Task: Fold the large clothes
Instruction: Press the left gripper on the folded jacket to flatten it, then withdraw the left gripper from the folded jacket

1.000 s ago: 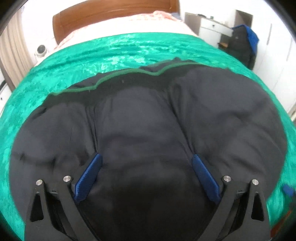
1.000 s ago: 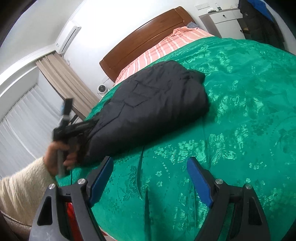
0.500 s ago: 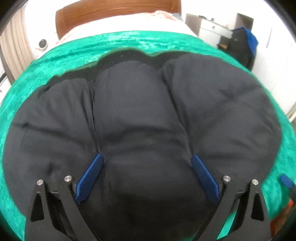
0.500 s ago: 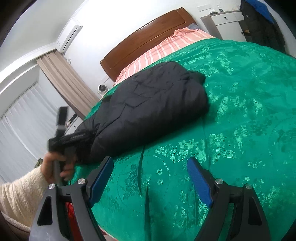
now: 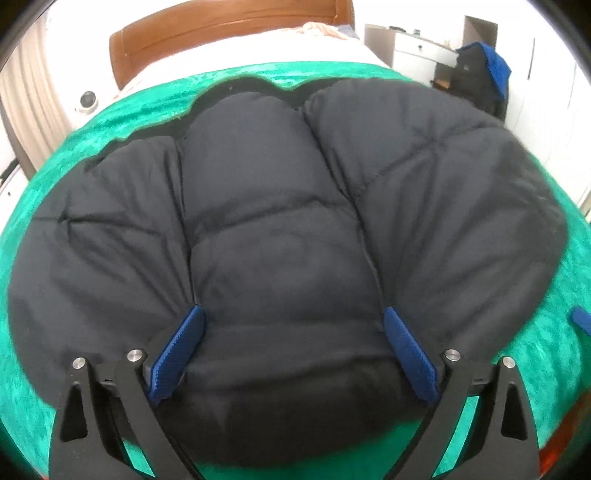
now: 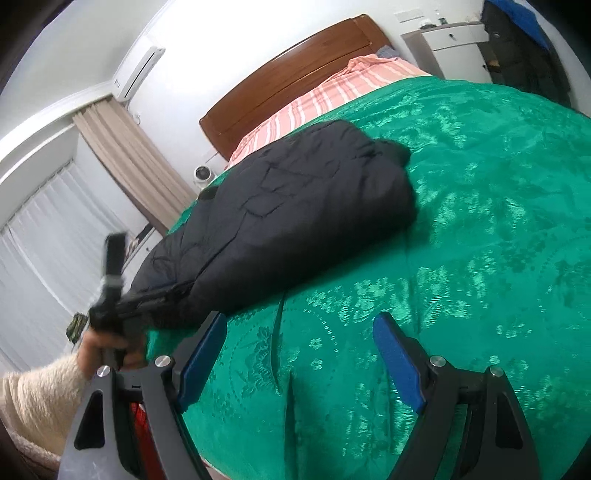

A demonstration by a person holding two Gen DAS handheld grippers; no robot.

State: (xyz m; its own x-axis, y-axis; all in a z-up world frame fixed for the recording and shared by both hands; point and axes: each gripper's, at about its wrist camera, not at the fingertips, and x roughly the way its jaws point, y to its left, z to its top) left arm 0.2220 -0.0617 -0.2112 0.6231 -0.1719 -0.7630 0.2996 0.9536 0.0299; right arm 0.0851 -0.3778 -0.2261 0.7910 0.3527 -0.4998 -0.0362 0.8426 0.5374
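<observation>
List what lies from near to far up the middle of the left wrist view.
Left hand-held gripper pinching the jacket's near fold → black puffer jacket → green bedspread → white bedding → wooden headboard.

Left gripper [image 5: 291, 325] angled down, jaws set wide, blue pads [image 5: 177, 350] pressed into bulging dark padding between them. Left hand [image 6: 107, 347], cream sleeve [image 6: 37, 402], grips its handle. Right gripper [image 6: 295, 339] jaws wide apart, nothing between them.
</observation>
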